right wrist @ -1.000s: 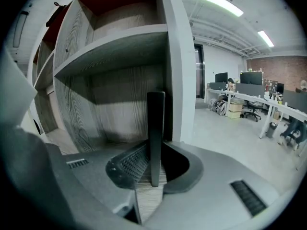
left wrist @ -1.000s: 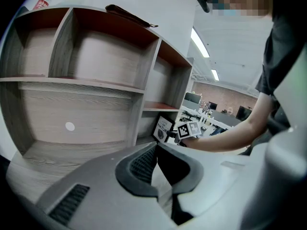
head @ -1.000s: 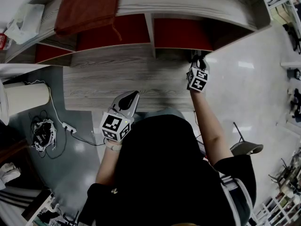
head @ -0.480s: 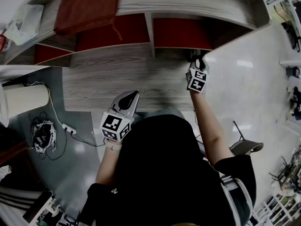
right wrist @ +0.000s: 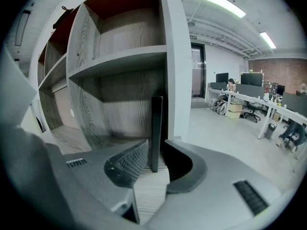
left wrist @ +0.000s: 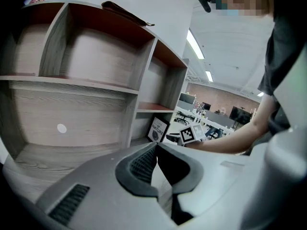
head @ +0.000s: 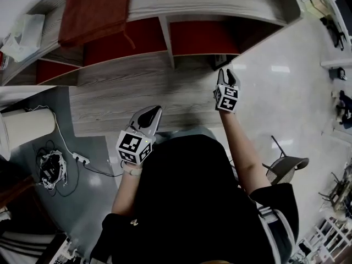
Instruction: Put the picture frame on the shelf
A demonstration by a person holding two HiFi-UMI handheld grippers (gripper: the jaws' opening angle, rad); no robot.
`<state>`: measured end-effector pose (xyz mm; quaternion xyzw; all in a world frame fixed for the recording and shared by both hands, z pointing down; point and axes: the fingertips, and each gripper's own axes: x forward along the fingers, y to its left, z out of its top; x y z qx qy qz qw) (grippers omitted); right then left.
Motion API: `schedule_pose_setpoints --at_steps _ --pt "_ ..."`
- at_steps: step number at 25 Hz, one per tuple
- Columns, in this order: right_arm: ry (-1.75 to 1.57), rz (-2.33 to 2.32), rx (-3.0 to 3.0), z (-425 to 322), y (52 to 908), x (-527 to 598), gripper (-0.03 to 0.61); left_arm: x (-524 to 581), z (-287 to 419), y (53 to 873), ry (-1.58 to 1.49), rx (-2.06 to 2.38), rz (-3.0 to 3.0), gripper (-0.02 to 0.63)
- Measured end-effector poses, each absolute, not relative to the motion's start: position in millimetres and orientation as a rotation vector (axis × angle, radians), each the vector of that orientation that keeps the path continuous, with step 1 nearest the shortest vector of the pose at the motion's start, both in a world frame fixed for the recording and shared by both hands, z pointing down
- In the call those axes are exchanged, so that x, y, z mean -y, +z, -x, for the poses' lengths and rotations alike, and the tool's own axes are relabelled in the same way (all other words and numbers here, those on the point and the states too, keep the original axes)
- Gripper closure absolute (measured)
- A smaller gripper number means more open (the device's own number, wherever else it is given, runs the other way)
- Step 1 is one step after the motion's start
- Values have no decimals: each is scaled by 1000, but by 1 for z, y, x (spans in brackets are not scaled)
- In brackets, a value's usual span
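Note:
The black picture frame stands upright on the lowest board of the grey wooden shelf, at its right end. In the right gripper view the frame shows edge-on, straight ahead of the jaws. My right gripper is open, with its tips just short of the frame and holding nothing. From the left gripper view the frame's printed front and the right gripper's marker cube are both visible. My left gripper hangs shut and empty in front of the shelf's middle.
A red-brown cloth lies on the shelf top beside a white bag. A divider splits the red-backed compartments. Cables and a power strip lie on the floor at left, and a chair stands at right.
My right gripper has drawn back a little out of the shelf compartment, and the frame now stands apart from its tips. The left gripper has stayed where it was.

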<state>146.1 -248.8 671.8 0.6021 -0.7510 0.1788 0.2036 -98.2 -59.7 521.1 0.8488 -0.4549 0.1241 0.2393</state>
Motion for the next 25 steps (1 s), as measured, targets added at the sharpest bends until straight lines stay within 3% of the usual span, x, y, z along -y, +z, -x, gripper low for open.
schedule_pose_setpoints --at_steps 11,25 --pt "565 -1659 2166 -155 619 195 568 83 70 514 311 1120 -2416 604" --pt "441 -1437 2406 -130 496 152 581 113 36 481 252 1011 -2541 604"
